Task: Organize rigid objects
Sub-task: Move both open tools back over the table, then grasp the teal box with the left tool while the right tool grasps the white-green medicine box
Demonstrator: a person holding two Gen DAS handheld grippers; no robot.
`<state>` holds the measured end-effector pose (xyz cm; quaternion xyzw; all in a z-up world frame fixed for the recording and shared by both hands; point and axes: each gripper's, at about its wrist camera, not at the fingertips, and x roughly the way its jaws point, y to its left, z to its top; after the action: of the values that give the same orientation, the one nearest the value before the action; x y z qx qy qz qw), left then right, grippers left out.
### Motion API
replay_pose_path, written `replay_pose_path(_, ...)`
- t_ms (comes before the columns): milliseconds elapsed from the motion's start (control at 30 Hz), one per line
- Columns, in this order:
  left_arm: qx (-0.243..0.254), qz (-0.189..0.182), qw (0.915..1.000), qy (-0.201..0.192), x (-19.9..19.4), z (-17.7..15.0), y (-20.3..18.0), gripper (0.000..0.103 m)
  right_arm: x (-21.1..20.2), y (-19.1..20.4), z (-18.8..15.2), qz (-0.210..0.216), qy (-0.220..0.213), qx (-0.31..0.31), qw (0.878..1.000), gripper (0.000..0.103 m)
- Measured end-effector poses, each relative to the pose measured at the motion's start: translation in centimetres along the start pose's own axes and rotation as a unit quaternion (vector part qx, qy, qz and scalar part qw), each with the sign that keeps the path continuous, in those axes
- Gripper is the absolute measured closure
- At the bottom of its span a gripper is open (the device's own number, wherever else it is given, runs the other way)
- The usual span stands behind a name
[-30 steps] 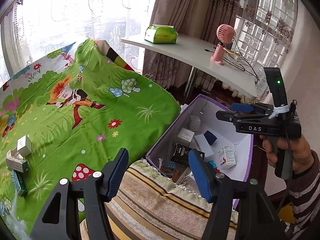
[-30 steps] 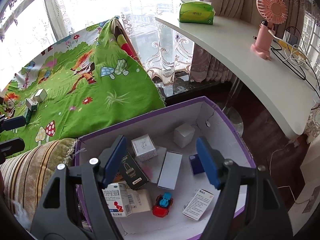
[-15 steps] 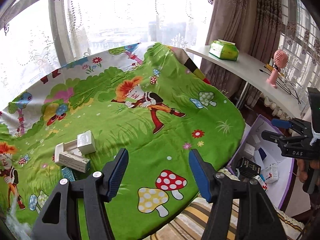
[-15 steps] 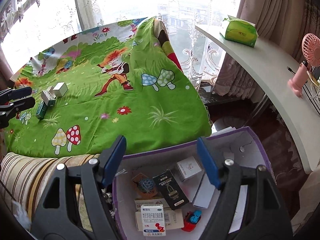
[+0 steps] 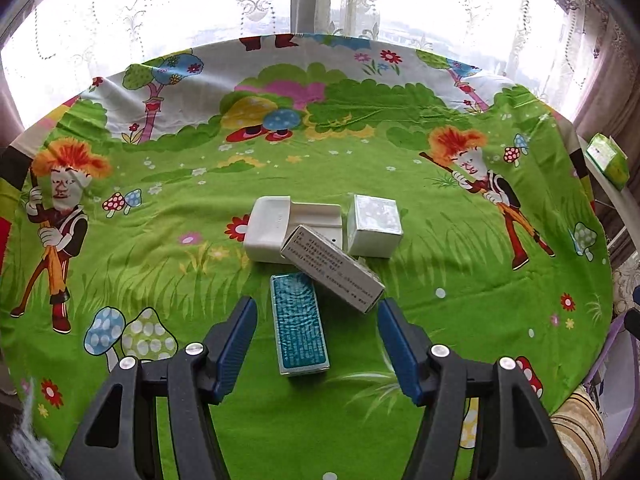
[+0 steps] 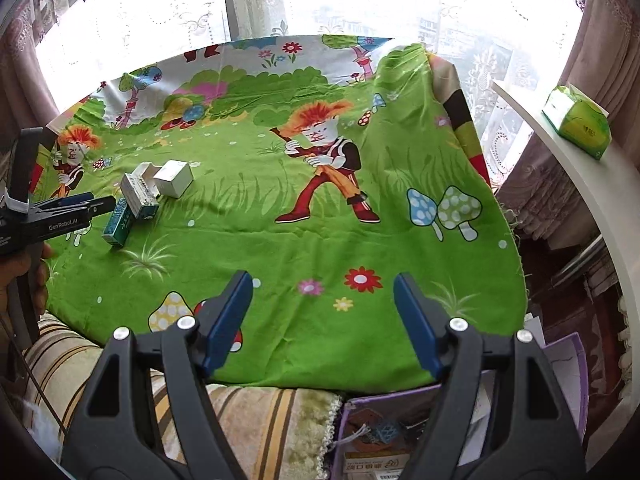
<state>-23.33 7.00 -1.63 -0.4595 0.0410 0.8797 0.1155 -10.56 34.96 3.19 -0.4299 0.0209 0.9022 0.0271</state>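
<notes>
The cartoon-print sheet (image 5: 320, 168) gives the boxes a flat surface. Four lie clustered at its centre, touching, ready for sorting. The teal box (image 5: 299, 330) lies at 6 o'clock of the cluster, framed by the left gripper (image 5: 314, 336), parted and empty. The right gripper (image 6: 322, 320) hovers likewise, with the purple bin (image 6: 568, 356) at its 4 o'clock.

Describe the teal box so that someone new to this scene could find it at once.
On the green cartoon-print cloth lies a small cluster of boxes. The teal box is the one nearest the left gripper, lying flat just ahead of its open jaws. Its neighbours are white or grey; it alone is shiny blue-green.
</notes>
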Motion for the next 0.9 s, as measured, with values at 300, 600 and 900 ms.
replay_pose_path(300, -0.004, 0.001, 0.9990, 0.044, 3.8, -0.7, 0.5, 0.040, 3.1, 6.7, 3.3, 0.035, -0.004, -0.050, 0.998, 0.027)
replay_pose_path(600, -0.012, 0.004, 0.9990, 0.042, 5.0, -1.2, 1.7, 0.069, 6.0, 13.3, 4.9, 0.053, -0.002, -0.122, 0.991, 0.027)
replay_pose_path(900, -0.093, 0.039, 0.9949, 0.000, 2.7, -2.0, 5.8, 0.069, 9.2, 17.6, 4.7, 0.087, 0.037, -0.147, 0.985, 0.027)
